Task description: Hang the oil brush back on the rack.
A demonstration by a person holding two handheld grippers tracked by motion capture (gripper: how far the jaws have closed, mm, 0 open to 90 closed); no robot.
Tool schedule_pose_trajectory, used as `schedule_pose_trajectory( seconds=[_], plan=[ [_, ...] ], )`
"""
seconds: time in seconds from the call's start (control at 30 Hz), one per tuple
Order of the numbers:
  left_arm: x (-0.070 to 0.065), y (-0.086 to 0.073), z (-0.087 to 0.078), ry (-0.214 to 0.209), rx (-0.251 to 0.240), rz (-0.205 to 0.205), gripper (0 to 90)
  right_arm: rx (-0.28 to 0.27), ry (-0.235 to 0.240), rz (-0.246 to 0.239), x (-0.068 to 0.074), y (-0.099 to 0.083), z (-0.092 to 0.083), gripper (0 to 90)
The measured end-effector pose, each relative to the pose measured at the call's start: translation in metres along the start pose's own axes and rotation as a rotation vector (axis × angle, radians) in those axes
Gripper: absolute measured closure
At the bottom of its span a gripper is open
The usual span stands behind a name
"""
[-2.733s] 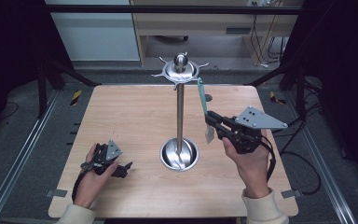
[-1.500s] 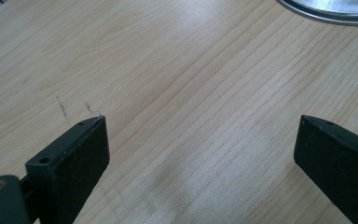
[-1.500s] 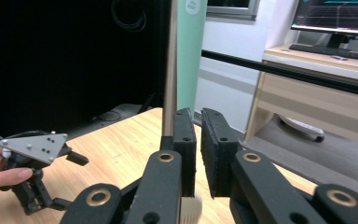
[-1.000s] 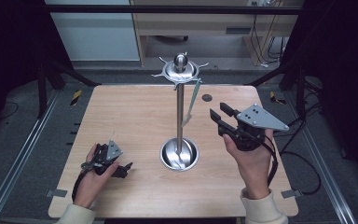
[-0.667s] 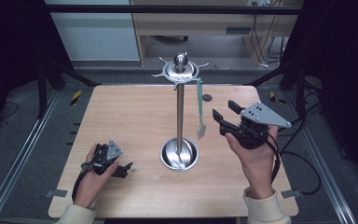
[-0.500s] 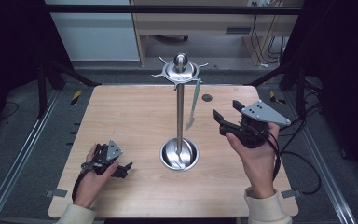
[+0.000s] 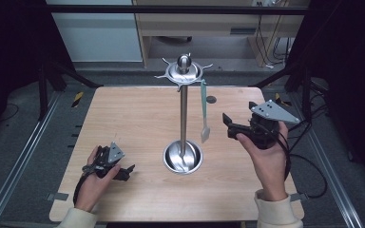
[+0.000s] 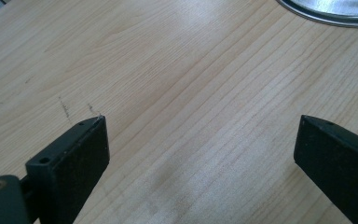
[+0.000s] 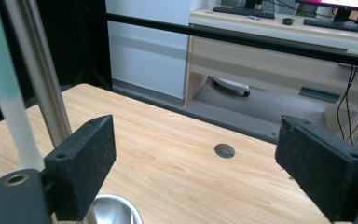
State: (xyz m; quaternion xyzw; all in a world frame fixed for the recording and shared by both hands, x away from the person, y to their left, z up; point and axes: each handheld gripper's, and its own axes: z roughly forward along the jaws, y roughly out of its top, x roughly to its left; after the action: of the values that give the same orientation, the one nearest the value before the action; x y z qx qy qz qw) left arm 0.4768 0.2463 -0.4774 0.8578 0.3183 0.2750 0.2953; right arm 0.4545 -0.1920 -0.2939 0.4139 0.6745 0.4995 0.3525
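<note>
- High view: a metal stand (image 7: 184, 114) rises from a round steel dish (image 7: 183, 156) set on the wooden bench (image 7: 138, 118), slightly toward the near edge from the middle.
- The dish holds the foot of the stand's pole; a bright shape lies in the bowl, and I cannot tell whether it is an object or a reflection.
- A green-handled spatula (image 7: 204, 111) hangs from a hook on the stand's top disc, on the side toward the right edge, its pale blade pointing down above the bench and clear of the dish.
- Right tongs (image 7: 229, 124) are held above the bench near the right edge, aimed at the spatula; the jaws have just been opening, stand wide apart and hold nothing, with the spatula just beside them and not touching.
- Right gripper view: the spatula's handle and blade and the pole stand left of the jaws, outside the gap.
- Left tongs (image 7: 126, 172) rest near the near-left corner, jaws wide, nothing between them.
- Left gripper view: bare wood lies between the jaws; the dish's rim (image 8: 326, 11) is at the top.
</note>
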Motion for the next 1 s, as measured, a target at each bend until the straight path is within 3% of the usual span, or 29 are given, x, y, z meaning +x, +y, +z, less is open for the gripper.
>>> schedule_pose_trajectory(
  seconds=[0.47,1.0],
  plan=[
    [0.0,0.0,-0.001,0.0,0.005,-0.013,3.0,0.047,-0.017,0.046,-0.029,-0.013,0.0,7.6],
    [0.002,0.0,-0.002,0.018,-0.016,-0.016,3.0,0.123,-0.065,0.089,-0.06,-0.047,0.015,8.9]
  ],
)
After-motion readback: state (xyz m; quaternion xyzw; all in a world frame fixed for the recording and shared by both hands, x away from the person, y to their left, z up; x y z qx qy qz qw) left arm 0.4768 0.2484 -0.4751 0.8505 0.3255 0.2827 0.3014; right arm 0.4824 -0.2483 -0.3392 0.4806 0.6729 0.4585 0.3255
